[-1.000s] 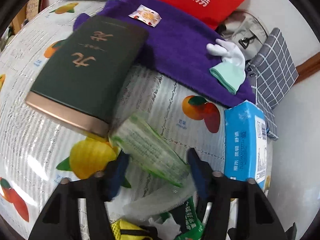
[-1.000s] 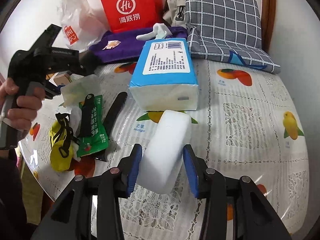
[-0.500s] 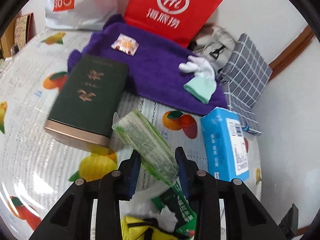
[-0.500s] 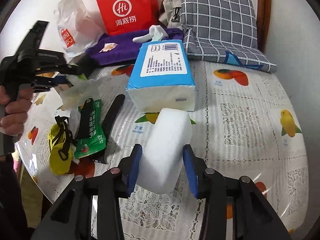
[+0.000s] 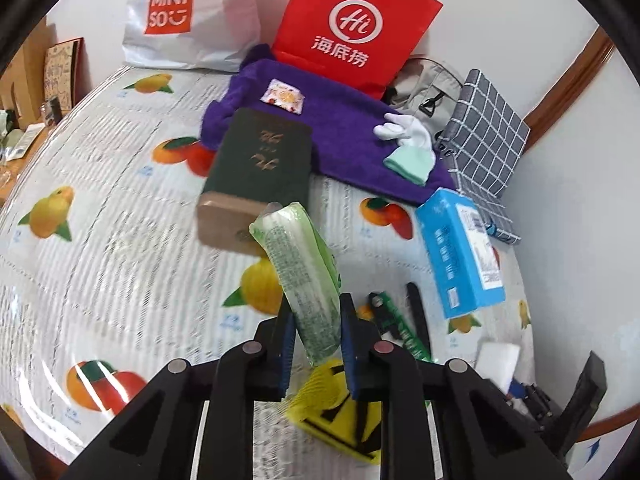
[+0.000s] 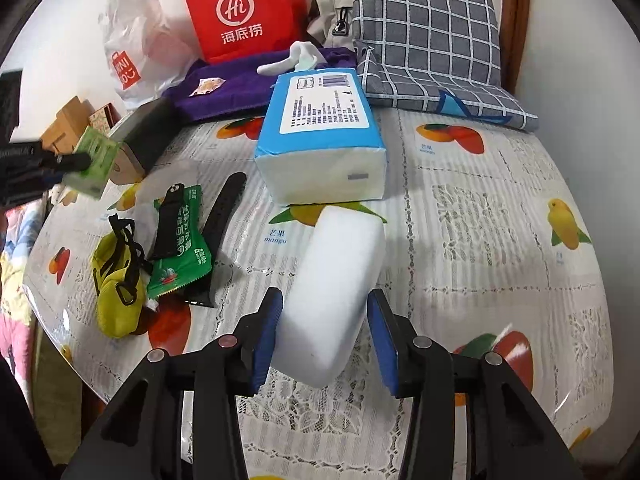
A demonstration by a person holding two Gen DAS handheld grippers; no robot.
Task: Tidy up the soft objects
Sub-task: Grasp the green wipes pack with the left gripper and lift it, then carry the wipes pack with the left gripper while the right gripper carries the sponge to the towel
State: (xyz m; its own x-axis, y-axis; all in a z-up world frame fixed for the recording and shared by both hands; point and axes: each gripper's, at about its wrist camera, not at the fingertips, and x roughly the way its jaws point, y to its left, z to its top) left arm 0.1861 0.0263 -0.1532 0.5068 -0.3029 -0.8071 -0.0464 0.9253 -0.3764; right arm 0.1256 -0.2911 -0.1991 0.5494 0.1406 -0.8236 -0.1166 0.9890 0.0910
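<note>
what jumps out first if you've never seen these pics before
The red bag standing at the back, against the wall, catches the eye first. Next, the left tongs pinching a green tissue pack lifted off the fruit-print table, and the right tongs around a white sponge.

tissue pack (image 5: 304, 276): lower end hidden between the left gripper's pads
yellow pouch (image 5: 340, 412): blurred, partly covered by that gripper at 6 o'clock
dark green box (image 5: 260, 168): lettering smeared, unreadable
white sponge (image 6: 328, 300): near end hides the tablecloth beneath
</note>
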